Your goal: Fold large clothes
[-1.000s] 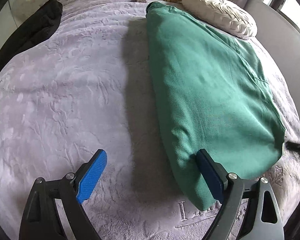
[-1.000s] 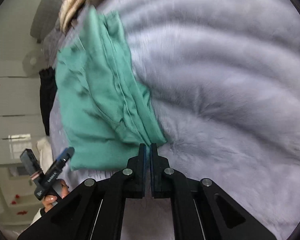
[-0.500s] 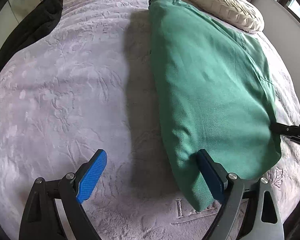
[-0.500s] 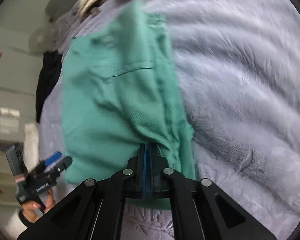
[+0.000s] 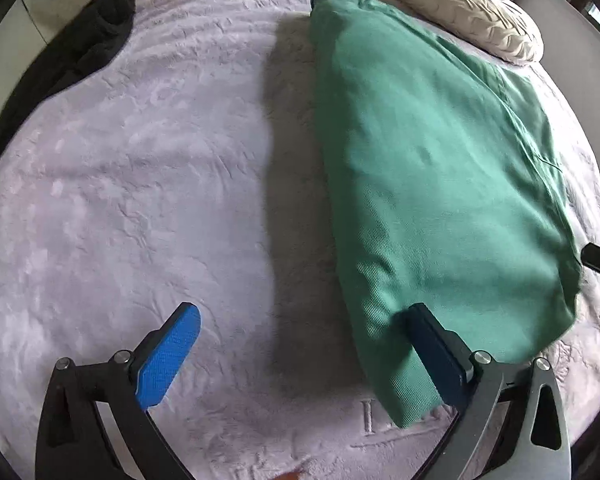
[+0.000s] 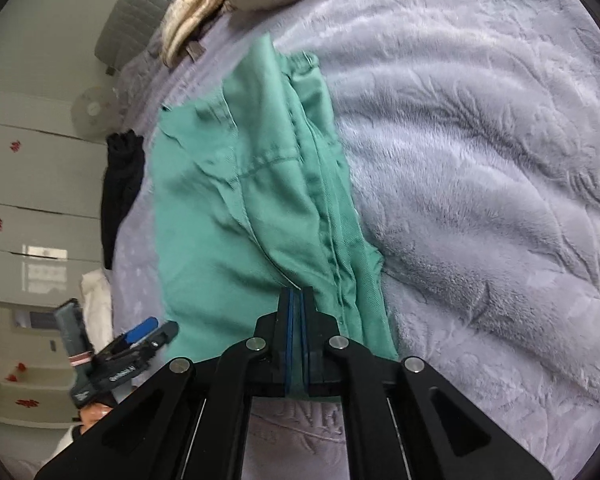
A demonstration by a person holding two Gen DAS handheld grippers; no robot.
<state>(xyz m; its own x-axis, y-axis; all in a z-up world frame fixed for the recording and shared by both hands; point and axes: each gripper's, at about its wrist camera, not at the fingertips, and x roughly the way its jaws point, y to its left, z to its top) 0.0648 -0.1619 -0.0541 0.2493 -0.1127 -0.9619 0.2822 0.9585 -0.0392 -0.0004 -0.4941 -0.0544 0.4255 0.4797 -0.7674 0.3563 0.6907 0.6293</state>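
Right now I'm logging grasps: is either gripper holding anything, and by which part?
The right gripper pinches the green garment at its near edge. The left gripper is open, holding nothing.

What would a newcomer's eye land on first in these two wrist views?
The green garment, folded lengthwise, lies along the right side of the lilac plush blanket and dominates both views. The right tool is shut on its near edge, cloth pinched between the pads, while the left tool stands wide open at the near corner, one pad against the fabric. A black garment lies at the far left edge.
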